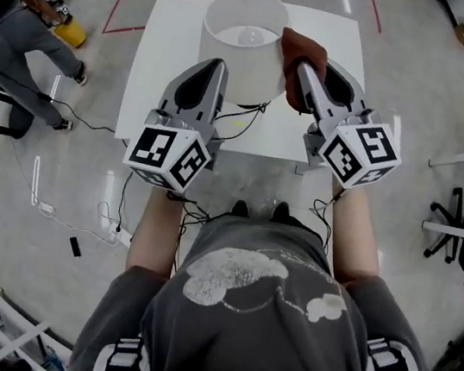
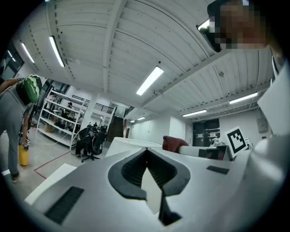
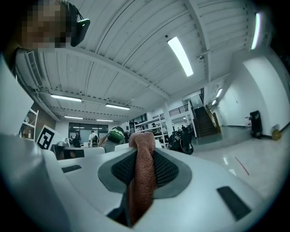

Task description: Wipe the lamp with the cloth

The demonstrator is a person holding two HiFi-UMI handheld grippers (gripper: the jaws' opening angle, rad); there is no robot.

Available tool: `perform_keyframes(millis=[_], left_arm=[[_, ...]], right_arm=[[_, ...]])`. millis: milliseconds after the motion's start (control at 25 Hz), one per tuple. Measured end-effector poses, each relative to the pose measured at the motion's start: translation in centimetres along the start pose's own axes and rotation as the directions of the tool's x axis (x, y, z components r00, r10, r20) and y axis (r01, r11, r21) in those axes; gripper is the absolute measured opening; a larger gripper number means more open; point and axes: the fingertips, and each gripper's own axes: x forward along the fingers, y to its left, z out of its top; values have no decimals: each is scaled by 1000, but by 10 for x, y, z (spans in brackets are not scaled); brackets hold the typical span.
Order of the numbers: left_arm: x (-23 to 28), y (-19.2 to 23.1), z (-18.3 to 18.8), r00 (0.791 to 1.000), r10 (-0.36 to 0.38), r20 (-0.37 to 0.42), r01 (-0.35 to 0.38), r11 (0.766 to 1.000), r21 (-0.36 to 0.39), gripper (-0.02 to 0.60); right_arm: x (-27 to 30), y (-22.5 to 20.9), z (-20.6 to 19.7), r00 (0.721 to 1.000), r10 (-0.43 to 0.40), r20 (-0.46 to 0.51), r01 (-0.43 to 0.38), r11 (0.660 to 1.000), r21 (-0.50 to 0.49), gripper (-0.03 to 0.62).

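A wide workshop floor of grey concrete with red tape lines fills the background, and on it stands a white square surface. The lamp sits on that surface, its white drum shade open at the top.

Our right gripper has its jaws pinching the rust-brown cloth, which touches the shade's upper right side. Our left gripper has its jaws pressed together with nothing between them. Its tips are just beside the shade's left wall — whether they touch it, we cannot tell.

We judge that the wiping is at the shade's right rim. To do it well, we should press lightly so the thin shade neither dents nor tips, and sweep the cloth around the curve — the left gripper could steady the far side. A dark cable trails by the lamp's base and is best avoided.
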Motion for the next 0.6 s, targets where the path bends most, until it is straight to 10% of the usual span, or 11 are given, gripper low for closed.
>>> perform_keyframes(millis=[600], left_arm=[[13, -4, -42, 961, 277, -22, -276, 961, 36, 8]], right_arm=[[34, -60, -48, 970, 218, -103, -205, 970, 128, 86]])
